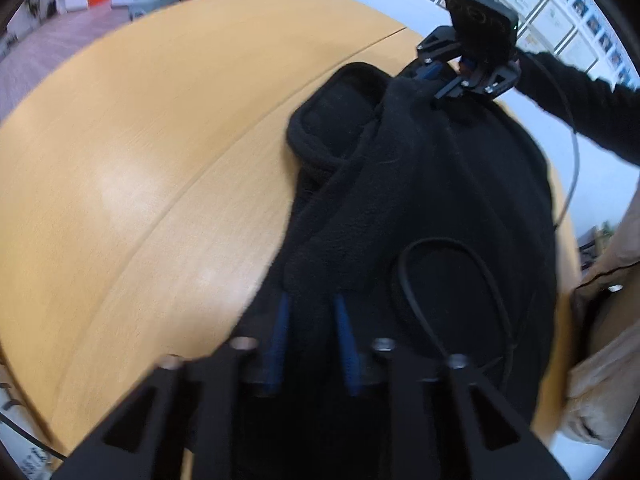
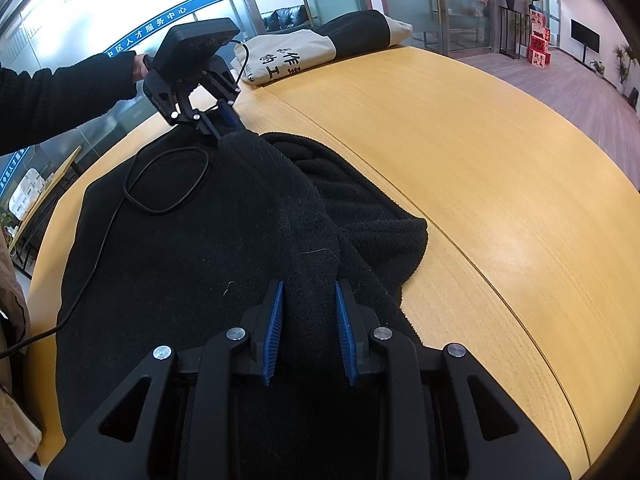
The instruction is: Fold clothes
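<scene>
right wrist view: right gripper (image 2: 309,292) pinches a raised fold of the black fleece garment (image 2: 180,260); ahead of it, left gripper (image 2: 224,128) pinches the same fold over the wooden table (image 2: 500,160).

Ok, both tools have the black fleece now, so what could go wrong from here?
1. The black cable lies looped on the black fleece beside the left tool; folding now could trap or snag it.
2. Each tool, including the right tool, pinches only a narrow ridge of cloth, so a pull may slip it free.
3. The hood lies bunched on the table and may fold in crooked.
</scene>
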Demonstrator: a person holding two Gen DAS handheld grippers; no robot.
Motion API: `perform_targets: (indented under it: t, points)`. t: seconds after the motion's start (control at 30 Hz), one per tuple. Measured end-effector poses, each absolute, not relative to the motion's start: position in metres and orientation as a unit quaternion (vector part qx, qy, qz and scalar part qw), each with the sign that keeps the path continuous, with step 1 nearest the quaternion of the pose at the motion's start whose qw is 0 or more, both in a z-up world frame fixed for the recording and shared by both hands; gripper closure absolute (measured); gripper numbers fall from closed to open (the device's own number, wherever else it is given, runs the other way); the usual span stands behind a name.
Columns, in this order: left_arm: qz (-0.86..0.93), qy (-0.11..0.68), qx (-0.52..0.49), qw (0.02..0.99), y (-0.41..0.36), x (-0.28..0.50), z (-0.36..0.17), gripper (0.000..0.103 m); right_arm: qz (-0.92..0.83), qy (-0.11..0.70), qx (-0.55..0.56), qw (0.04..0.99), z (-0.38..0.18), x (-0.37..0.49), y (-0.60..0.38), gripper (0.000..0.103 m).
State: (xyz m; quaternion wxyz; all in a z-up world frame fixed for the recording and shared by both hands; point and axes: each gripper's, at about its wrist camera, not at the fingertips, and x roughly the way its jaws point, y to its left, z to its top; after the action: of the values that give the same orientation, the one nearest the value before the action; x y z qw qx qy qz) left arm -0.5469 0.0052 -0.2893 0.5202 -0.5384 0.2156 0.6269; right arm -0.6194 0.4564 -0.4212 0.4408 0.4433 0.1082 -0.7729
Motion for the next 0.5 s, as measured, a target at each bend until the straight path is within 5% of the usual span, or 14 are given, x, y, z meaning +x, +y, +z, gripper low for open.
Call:
perform_targets:
  t: [0.5]
  points:
    - [0.66,0.205,-0.525,0.497,-0.04,-0.557,-0.28,0.088,-0.785,0.085,0.434,0.433,-0.418,-0.618,0.476,0.079]
